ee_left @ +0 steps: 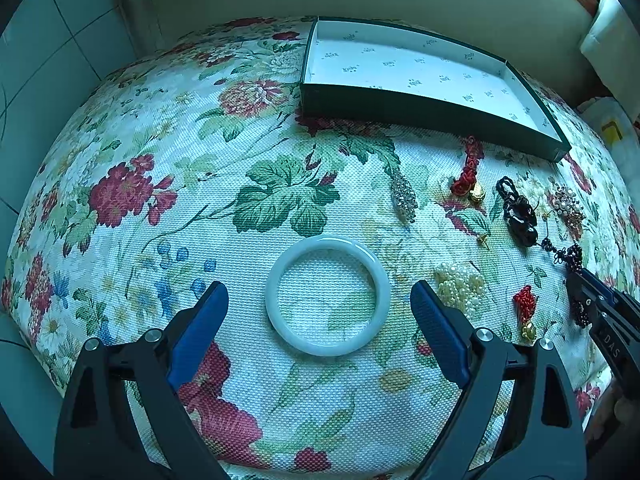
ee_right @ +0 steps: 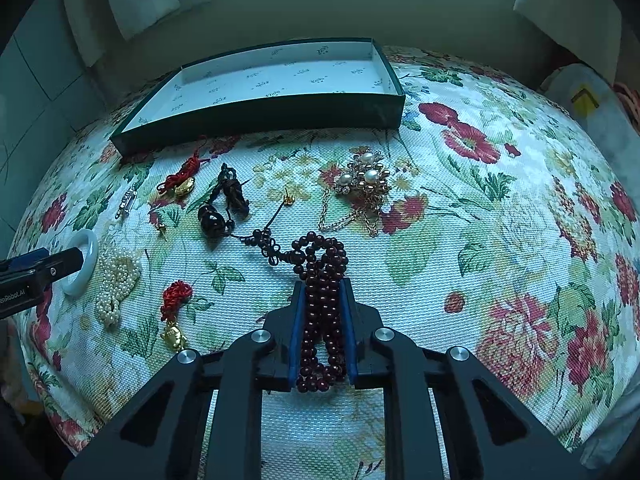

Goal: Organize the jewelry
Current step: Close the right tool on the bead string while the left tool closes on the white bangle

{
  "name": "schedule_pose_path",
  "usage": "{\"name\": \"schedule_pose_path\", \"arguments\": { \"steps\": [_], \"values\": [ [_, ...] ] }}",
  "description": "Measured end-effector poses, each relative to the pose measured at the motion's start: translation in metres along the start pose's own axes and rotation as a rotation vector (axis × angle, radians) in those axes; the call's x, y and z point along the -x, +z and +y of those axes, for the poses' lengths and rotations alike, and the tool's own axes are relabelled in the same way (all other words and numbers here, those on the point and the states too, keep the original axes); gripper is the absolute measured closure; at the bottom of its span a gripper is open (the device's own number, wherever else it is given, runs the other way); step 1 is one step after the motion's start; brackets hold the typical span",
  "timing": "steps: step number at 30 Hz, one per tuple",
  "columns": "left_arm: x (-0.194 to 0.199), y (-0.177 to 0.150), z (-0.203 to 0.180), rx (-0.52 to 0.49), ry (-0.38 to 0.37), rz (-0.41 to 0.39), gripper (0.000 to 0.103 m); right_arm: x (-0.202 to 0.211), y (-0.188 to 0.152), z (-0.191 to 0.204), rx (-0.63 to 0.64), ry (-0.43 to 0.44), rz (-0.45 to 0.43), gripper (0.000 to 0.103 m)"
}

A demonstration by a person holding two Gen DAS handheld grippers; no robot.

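Observation:
On a floral tablecloth [ee_left: 280,160] lies a pale jade bangle [ee_left: 276,312], flat, just ahead of my left gripper [ee_left: 318,286], whose blue pads stand wide apart either side of it without touching; it is open. My right gripper [ee_right: 322,285] is shut on a strand of dark red beads [ee_right: 320,248] that lies bunched on the cloth, both pads pressing against it. A dark green box [ee_right: 260,114] with a white printed lining sits at the far edge, nothing inside it. In the left wrist view the right gripper [ee_left: 576,280] shows at the right edge over the beads.
Loose pieces lie between the grippers and the box: a pearl strand [ee_right: 116,280], two red knot charms with gold pendants [ee_right: 174,300] [ee_right: 182,178], a black bead cord [ee_right: 224,204], a pearl brooch with chains [ee_right: 364,180], a rhinestone clip [ee_left: 404,196].

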State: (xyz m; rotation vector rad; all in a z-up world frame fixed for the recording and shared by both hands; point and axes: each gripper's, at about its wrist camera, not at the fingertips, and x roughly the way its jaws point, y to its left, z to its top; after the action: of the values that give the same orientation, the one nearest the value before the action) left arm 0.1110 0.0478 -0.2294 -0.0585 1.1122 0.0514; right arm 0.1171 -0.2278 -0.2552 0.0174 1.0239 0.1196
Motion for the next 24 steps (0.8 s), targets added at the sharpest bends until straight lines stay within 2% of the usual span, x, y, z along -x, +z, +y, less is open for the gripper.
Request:
{"name": "schedule_pose_path", "arguments": {
  "steps": [13, 20, 23, 24],
  "values": [
    [-0.021, -0.001, -0.002, -0.021, 0.019, 0.036, 0.010, -0.001, 0.001, 0.002, 0.006, 0.003, -0.003, 0.086],
    [-0.022, -0.001, 0.002, -0.037, -0.002, 0.007, 0.010, -0.001, 0.000, 0.001, 0.005, 0.003, -0.003, 0.086],
    [-0.021, -0.002, 0.003, -0.047, -0.008, -0.009, 0.017, -0.001, 0.000, 0.002, 0.003, 0.005, -0.005, 0.086],
    [-0.019, -0.003, 0.003, -0.054, -0.010, -0.018, 0.025, -0.001, 0.000, 0.003, 0.002, 0.005, -0.005, 0.086]
  ]
}}
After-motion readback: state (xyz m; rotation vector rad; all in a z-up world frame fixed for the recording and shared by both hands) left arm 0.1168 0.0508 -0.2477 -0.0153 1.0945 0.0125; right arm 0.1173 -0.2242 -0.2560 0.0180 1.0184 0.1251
